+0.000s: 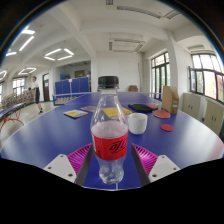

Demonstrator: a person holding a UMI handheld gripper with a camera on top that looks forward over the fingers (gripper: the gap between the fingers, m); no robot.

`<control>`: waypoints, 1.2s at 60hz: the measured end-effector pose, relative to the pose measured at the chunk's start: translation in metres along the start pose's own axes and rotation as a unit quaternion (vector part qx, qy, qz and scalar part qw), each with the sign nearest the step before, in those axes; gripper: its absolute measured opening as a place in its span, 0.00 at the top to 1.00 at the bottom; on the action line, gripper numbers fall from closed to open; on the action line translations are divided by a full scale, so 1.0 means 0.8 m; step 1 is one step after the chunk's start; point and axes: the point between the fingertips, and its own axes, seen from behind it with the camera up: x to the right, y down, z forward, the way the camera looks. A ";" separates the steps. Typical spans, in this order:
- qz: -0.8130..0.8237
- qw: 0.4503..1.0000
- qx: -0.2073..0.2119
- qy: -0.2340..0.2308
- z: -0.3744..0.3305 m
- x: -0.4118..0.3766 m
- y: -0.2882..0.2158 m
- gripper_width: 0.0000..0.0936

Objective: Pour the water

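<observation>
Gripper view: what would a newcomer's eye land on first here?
A clear plastic bottle with a red label and dark cap stands upright on the blue table, between the fingers of the claw. Just beyond it sits a white cup, with a red lid-like disc farther off.

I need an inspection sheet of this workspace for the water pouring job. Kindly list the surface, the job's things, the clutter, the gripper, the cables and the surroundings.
Surface: blue table, wide and mostly bare near the fingers.
Job's things: bottle with red label and dark cap, upright, cap on, standing between the fingers; white cup upright just beyond it.
Clutter: yellow card, dark flat item, red round item, brown box, all beyond the bottle.
Gripper: gripper has its pink pads at either side of the bottle; contact cannot be told.
Cables: nothing seen.
Surroundings: large room, ceiling lights, windows, chairs, blue partition.
</observation>
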 end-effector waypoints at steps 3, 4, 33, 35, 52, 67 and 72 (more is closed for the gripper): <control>0.003 1.000 0.003 -0.001 0.014 -0.004 0.002 0.29; 0.003 1.000 0.003 -0.003 0.018 -0.005 0.002 0.34; 0.037 0.995 0.060 -0.067 0.016 -0.042 -0.076 0.63; 0.060 0.992 0.074 -0.082 0.014 -0.050 -0.104 0.63; 0.455 0.820 0.140 -0.316 0.040 -0.086 -0.343 0.63; 0.762 0.524 0.091 -0.369 0.150 -0.023 -0.367 0.63; 0.817 0.447 0.068 -0.358 0.190 -0.009 -0.339 0.63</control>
